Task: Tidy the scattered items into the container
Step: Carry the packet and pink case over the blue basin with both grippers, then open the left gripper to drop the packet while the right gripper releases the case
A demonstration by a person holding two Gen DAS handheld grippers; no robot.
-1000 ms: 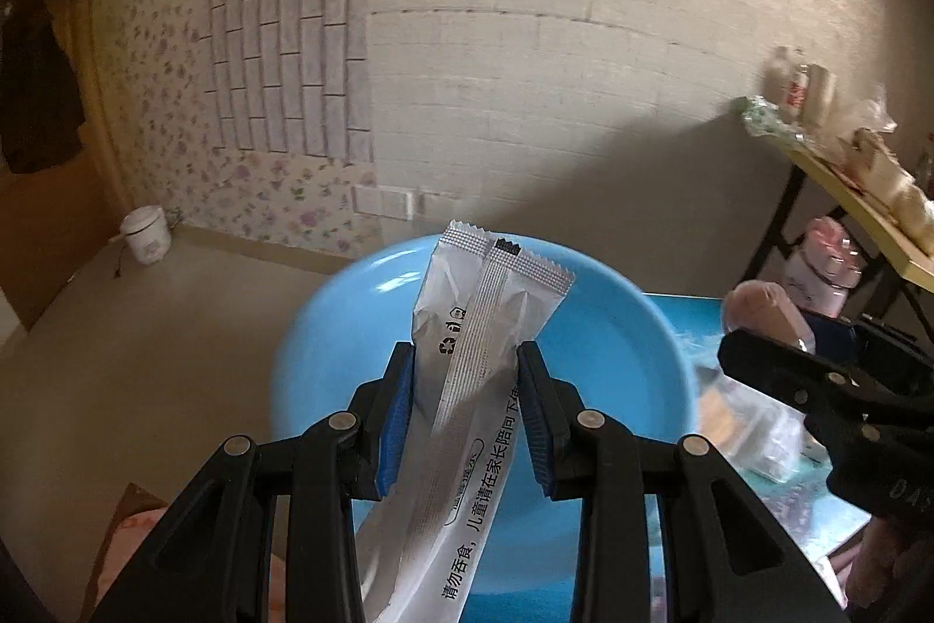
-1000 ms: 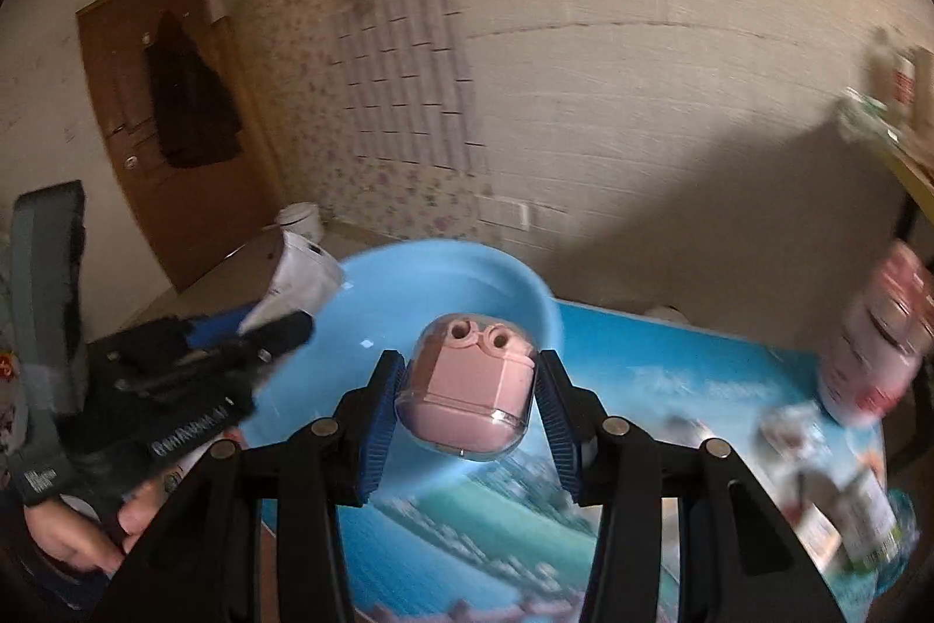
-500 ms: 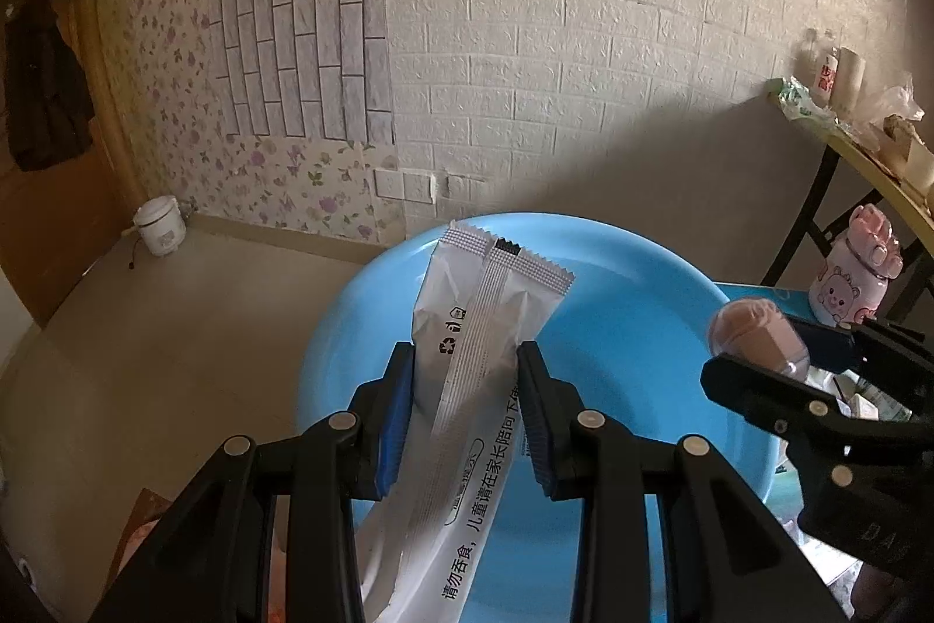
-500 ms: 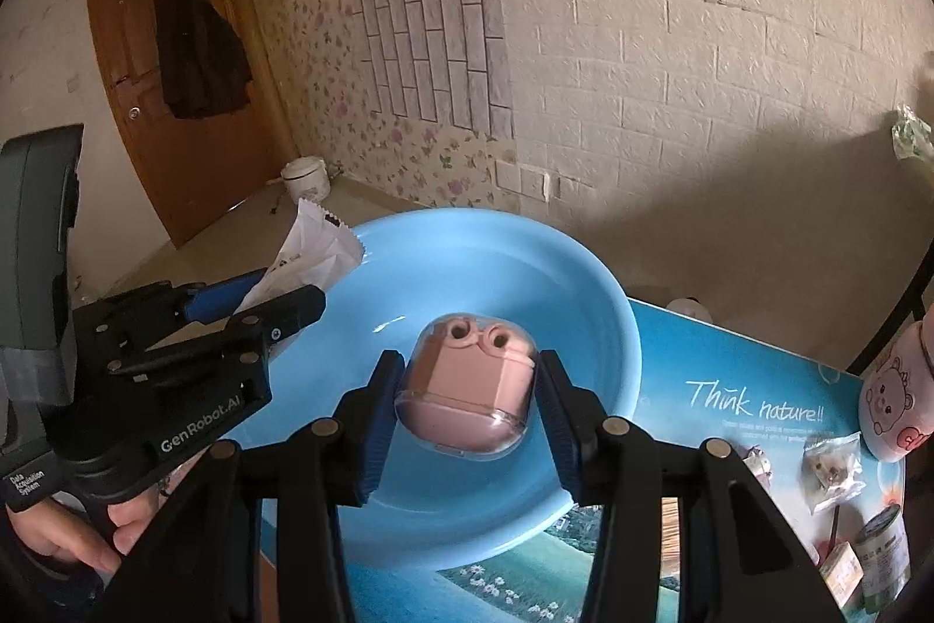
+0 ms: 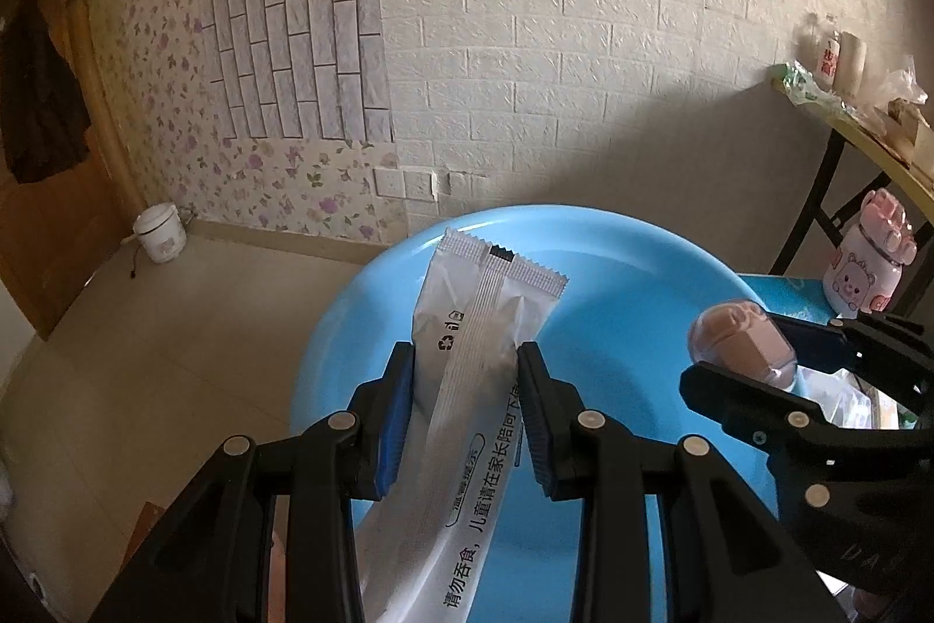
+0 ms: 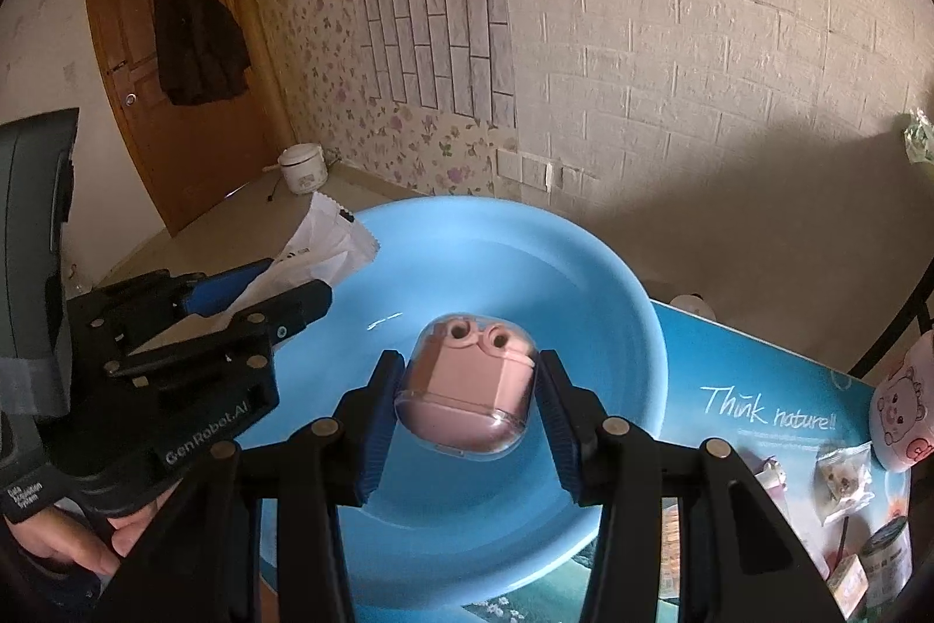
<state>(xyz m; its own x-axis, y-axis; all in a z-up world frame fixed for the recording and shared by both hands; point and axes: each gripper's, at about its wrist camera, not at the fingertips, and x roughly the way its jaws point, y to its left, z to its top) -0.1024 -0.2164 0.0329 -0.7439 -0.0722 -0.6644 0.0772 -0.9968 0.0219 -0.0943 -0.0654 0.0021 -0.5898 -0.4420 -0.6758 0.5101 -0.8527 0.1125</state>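
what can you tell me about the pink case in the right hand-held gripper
The pink case is a small, rounded-square box of matte pink plastic inside a clear, glossy outer shell. Two little ring-shaped loops sit on its top edge, like eyes. It is clamped from both sides between the blue-padded fingers of the right hand-held gripper, lifted off any surface and tilted slightly. It hangs over the hollow of the blue basin, not touching it. In the left wrist view it shows at the right, beside the basin's rim.
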